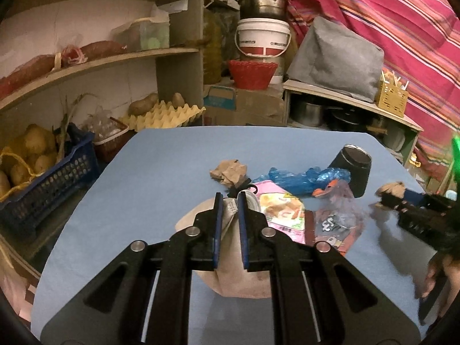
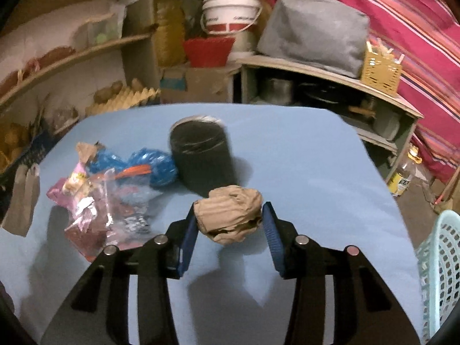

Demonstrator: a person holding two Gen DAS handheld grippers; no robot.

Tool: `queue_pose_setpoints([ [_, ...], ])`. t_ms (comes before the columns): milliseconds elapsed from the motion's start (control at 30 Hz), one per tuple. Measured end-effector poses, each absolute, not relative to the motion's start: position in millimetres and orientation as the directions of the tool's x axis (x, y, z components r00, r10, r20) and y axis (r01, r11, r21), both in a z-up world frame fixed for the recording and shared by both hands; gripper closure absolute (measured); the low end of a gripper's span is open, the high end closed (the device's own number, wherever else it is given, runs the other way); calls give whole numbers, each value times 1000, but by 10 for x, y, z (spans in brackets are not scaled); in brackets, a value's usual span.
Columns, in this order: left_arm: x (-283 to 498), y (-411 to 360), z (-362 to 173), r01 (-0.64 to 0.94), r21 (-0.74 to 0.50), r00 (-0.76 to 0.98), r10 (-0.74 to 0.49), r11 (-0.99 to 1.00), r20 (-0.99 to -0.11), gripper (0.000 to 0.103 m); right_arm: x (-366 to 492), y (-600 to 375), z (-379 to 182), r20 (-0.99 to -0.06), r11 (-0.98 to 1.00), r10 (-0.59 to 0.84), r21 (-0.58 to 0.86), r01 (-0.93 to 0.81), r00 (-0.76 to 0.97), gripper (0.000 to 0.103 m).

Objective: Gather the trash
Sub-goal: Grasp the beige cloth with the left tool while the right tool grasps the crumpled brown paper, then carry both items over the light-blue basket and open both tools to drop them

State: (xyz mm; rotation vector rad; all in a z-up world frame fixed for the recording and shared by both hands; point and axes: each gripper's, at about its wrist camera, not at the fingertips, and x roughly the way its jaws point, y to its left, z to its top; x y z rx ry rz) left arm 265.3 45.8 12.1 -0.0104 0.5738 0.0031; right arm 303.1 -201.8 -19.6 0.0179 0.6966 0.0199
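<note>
My left gripper [image 1: 230,201] is shut on a brown paper bag [image 1: 238,279] and holds it above the blue table [image 1: 143,172]. The bag also shows at the left of the right wrist view [image 2: 21,204]. My right gripper [image 2: 228,210] is shut on a crumpled brown paper ball [image 2: 230,215], held over the table; it shows in the left wrist view [image 1: 392,189] too. On the table lie another brown paper wad [image 1: 228,169], a blue plastic bag [image 1: 302,179], a pink wrapper [image 1: 284,210], a clear printed packet [image 1: 336,218] and a tipped black can [image 1: 355,169].
A pale blue perforated basket [image 2: 440,273] stands off the table's right edge. Shelves with potatoes, an egg tray [image 1: 164,115] and a dark blue crate [image 1: 49,189] are to the left. A bucket, pots and a striped cloth stand behind.
</note>
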Motion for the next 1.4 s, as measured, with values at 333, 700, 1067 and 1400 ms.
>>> queue_pose_setpoints([
  [333, 2455, -39, 322, 49, -8, 855, -46, 999, -516, 94, 2656, -2710, 178, -557, 997, -14, 52, 52, 830, 59],
  [700, 2235, -1093, 714, 181, 6, 873, -158, 984, -462, 94, 2113, -3805, 354, -525, 978, -129, 71, 194, 841, 59],
  [1067, 2085, -2273, 656, 324, 11, 833, -279, 946, -478, 94, 1564, -4856, 237, -549, 942, -242, 65, 330, 800, 59],
  [1400, 2069, -3070, 326, 417, -33, 758, -368, 908, -538, 94, 1328, -5339, 132, -557, 916, -267, 107, 387, 787, 59],
])
